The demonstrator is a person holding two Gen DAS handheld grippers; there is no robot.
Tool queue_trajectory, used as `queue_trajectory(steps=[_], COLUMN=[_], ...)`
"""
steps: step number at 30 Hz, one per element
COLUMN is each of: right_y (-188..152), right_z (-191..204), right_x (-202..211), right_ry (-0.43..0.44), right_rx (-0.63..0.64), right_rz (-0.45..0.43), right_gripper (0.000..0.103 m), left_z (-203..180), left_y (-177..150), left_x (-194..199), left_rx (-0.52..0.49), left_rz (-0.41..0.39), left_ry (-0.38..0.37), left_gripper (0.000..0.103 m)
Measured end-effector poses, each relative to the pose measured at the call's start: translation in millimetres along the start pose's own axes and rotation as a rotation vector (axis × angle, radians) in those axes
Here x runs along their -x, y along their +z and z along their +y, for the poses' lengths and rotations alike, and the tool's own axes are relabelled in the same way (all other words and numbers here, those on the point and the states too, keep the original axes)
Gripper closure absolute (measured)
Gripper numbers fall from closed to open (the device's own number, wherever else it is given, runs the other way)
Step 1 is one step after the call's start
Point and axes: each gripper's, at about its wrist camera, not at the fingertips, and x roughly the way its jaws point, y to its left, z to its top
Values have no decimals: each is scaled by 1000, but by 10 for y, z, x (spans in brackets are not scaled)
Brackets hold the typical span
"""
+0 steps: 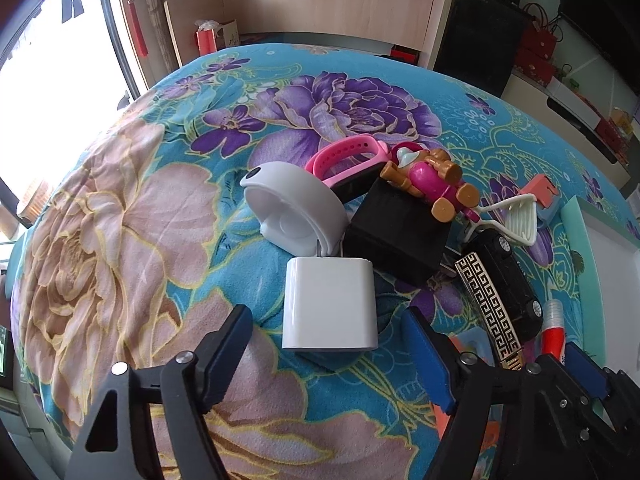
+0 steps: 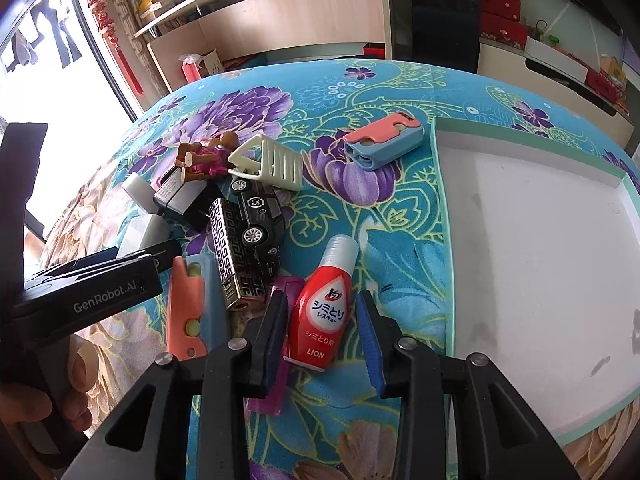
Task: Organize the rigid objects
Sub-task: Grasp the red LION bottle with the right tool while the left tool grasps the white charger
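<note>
A white charger block (image 1: 330, 304) stands on the flowered bedspread between the fingers of my left gripper (image 1: 326, 314), with a gap showing on each side, so it is open. A red stain-remover bottle (image 2: 320, 316) with a clear cap lies between the fingers of my right gripper (image 2: 321, 300). The left pad is almost against the bottle and a thin strip of fabric shows at the right pad, so this gripper is open too. A white tray with a teal rim (image 2: 520, 240) lies to the right of the bottle.
Behind the charger a pile holds a white round case (image 1: 296, 208), a black box (image 1: 396, 232), a pink strap (image 1: 344, 156) and a doll (image 1: 428, 180). A black toy car (image 2: 260, 216), a patterned bar (image 2: 236, 256), a cream clip (image 2: 272, 164) and a coral-blue cutter (image 2: 384, 140) lie near the bottle.
</note>
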Motion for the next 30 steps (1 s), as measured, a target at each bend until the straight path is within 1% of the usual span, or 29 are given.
queue_trajectory(steps=[5, 7, 9, 11, 27, 30], right_y=[-2, -6, -9, -10, 57, 71], right_z=[-22, -39, -54, -45, 54, 52], right_x=[-6, -7, -24, -41, -161, -172], right_ry=[-1, -14, -36, -57, -131, -134], right_rx=[-10, -16, -16, -4, 52, 54], right_rz=[0, -1, 5, 6, -5, -5], right_gripper=[69, 69, 72, 74, 73, 73], left_z=[14, 24, 41, 56, 52, 53], left_y=[0, -1, 4, 7, 20, 21], left_x=[-17, -13, -12, -14, -52, -54], left_rx=[0, 2, 9, 15, 16, 15], left_rz=[-1, -5, -8, -9, -28, -29], left_ry=[6, 11, 14, 14, 26, 27], left_gripper=[28, 32, 38, 40, 40, 40])
